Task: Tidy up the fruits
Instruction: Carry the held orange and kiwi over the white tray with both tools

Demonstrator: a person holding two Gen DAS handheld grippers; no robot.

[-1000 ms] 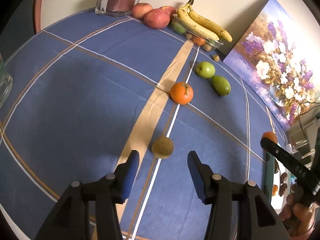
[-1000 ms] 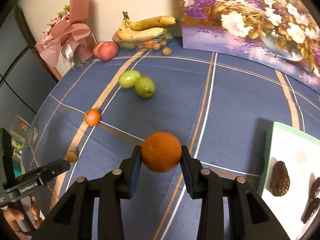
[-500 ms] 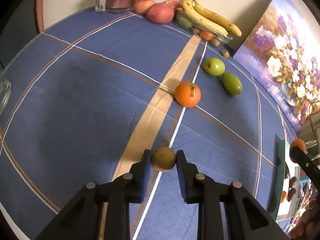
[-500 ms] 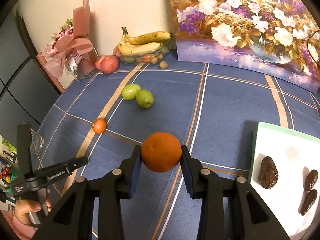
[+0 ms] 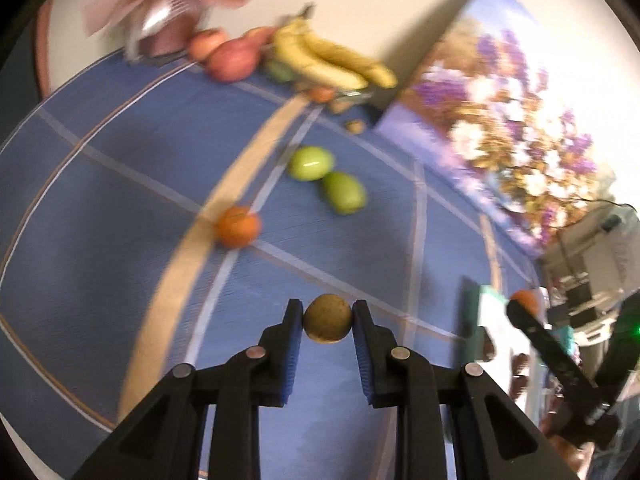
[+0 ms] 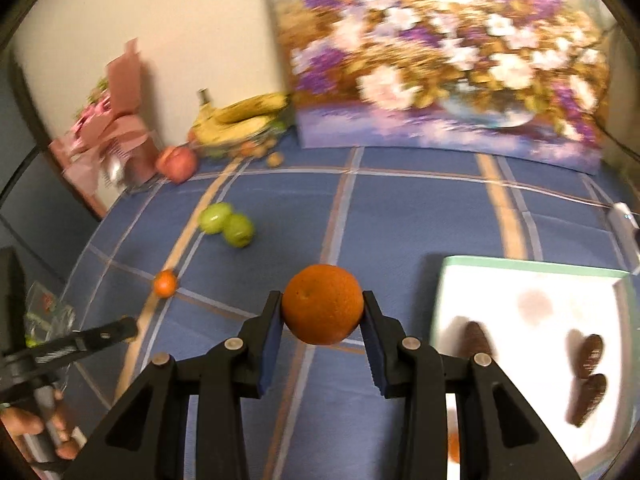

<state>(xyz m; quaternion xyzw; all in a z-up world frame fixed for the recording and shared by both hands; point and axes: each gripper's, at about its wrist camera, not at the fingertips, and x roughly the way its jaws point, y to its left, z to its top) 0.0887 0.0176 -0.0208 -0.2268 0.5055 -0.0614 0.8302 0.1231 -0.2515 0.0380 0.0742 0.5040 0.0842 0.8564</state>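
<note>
Left wrist view — kiwi (image 5: 327, 319) between left tool (image 5: 326, 322) pads; orange (image 6: 322, 304) between right tool (image 6: 322, 322) pads

You've got a brown kiwi (image 5: 327, 319) pinched between the left pads, clear of the cloth. Big orange (image 6: 322, 304) clamped between the right pads, dimple facing camera. Small tangerine (image 5: 237, 226) sits on the tan stripe; two green fruits (image 5: 326, 178) touching just beyond it. Bananas (image 5: 328, 58) and red apples (image 5: 228, 56) by the wall
</note>
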